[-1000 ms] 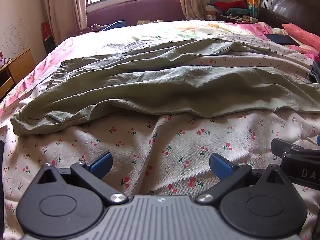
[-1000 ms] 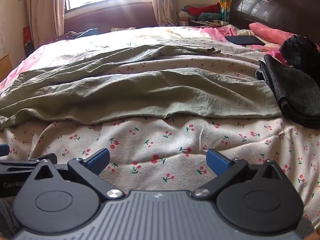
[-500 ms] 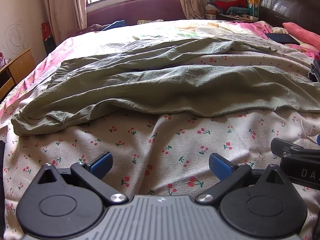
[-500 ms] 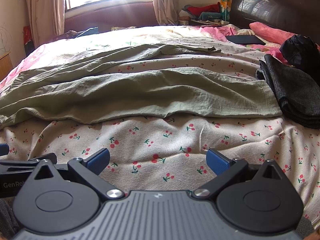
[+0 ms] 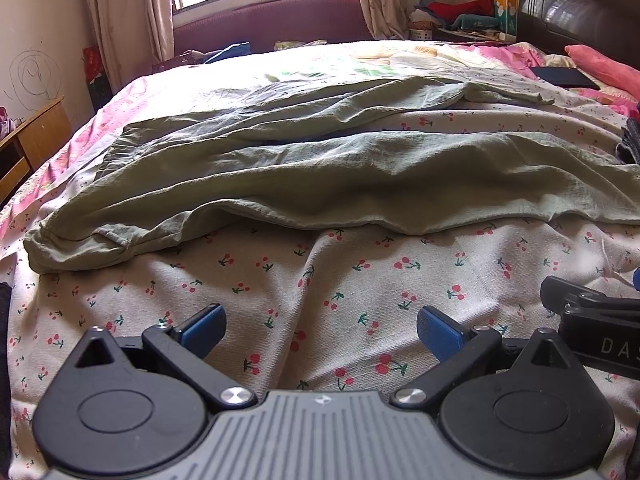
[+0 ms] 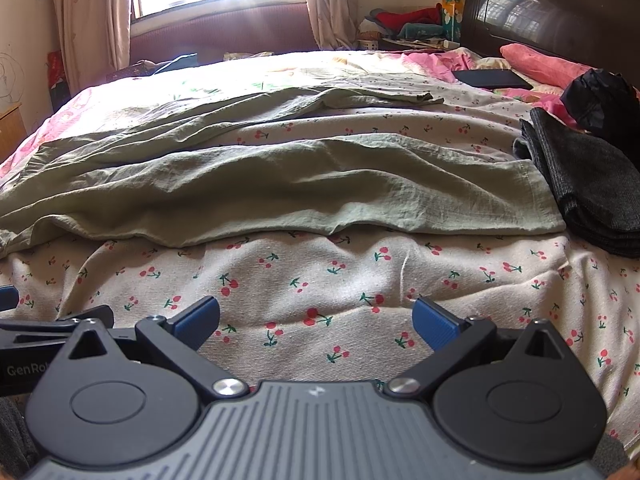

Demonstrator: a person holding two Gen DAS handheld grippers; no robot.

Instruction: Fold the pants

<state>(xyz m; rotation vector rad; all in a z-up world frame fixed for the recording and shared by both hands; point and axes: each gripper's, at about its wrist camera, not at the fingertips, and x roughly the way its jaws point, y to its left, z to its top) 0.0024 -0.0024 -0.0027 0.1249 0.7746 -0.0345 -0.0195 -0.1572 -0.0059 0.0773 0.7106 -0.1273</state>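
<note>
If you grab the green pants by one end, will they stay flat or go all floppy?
Probably floppy: the pants lie in soft wrinkles and follow the bed's bumps. They look thin, so likely light. One leg would probably dangle and drag over the cherry sheet.

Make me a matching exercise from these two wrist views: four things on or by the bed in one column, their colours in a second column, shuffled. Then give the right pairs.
Things
1. pants spread across the bed
2. folded cloth at the right end of the pants
3. pillow by the headboard
4. pads on the right gripper fingers

Colours
A. blue
B. pink
C. sage green
D. dark grey

Pairs: 1-C, 2-D, 3-B, 4-A
</note>
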